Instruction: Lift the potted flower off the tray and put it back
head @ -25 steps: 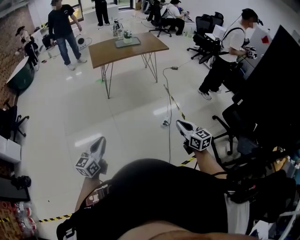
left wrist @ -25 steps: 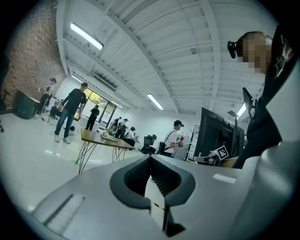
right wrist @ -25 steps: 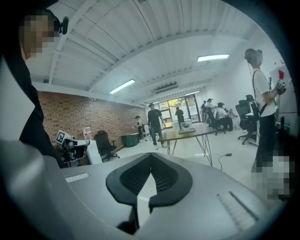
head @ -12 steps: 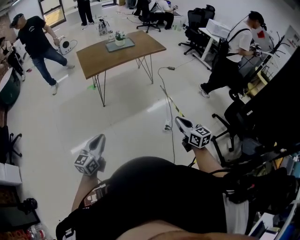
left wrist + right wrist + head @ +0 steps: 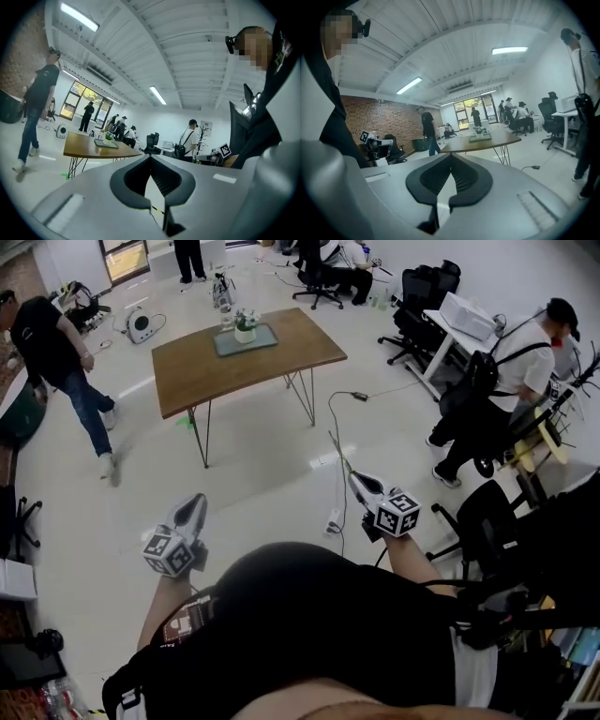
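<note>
1. The tray [image 5: 225,346] lies on the far part of a wooden surface [image 5: 281,357] across the room. The potted flower [image 5: 246,324] stands upright in it, a white pot with green leaves, near the tray's far edge.
2. Tray and flower are well apart from both claws, with open floor [image 5: 253,474] between.
3. The left claw [image 5: 194,509] is held out low on the left of the head view and points level toward the surface. Its jaws are clenched together with nothing between them.
4. The right claw [image 5: 362,486] is held out on the other side, its tip dipping slightly toward the floor. Its jaws are likewise clenched and empty.
5. Only the head view shows the tray's whole outline from above. It also shows a cable [image 5: 339,418] trailing over the floor, a person in a dark shirt [image 5: 52,334] at the left and a person with a backpack [image 5: 497,390] at the right.
6. The left gripper view sees the surface edge-on, with the flower as a small green tuft. It also shows ceiling lights [image 5: 158,95] and the other claw's marker cube [image 5: 225,150].
7. The right gripper view adds a brick wall [image 5: 389,117] and shows the flower beyond its jaw tips.
</note>
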Tool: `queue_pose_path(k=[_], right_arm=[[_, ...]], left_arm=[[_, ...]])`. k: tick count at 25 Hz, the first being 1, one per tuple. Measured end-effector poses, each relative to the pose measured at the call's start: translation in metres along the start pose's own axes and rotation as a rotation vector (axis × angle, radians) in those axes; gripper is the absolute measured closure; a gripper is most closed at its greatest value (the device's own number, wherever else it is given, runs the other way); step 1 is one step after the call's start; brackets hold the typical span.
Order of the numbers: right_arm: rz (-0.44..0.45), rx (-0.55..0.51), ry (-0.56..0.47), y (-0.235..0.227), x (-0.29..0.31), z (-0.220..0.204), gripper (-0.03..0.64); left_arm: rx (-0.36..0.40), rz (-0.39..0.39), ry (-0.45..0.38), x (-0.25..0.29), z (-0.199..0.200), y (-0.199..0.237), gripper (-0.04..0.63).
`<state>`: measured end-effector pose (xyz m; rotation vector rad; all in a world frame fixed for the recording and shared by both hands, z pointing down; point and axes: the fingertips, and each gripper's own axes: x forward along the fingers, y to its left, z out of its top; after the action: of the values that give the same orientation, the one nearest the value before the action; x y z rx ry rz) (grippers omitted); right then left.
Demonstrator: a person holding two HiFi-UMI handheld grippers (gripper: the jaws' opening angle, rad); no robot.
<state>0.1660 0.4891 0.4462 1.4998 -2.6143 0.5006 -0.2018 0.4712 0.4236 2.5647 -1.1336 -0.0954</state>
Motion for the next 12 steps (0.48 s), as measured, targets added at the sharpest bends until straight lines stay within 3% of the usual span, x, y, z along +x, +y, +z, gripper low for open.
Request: queue_pose_path(k=[8, 12], right_arm=[[0.057, -0.02, 0.034, -0.097, 0.082, 0.045, 0.603], [0.051, -0.025, 0.04, -0.128, 0.137, 0.053, 0.603]], left_arm=[[-0.012, -0.009, 0.005, 0.131, 0.023, 0.016, 0.6], [-0.035, -0.021, 0.016, 0.183, 0.021, 0.06, 0.6]])
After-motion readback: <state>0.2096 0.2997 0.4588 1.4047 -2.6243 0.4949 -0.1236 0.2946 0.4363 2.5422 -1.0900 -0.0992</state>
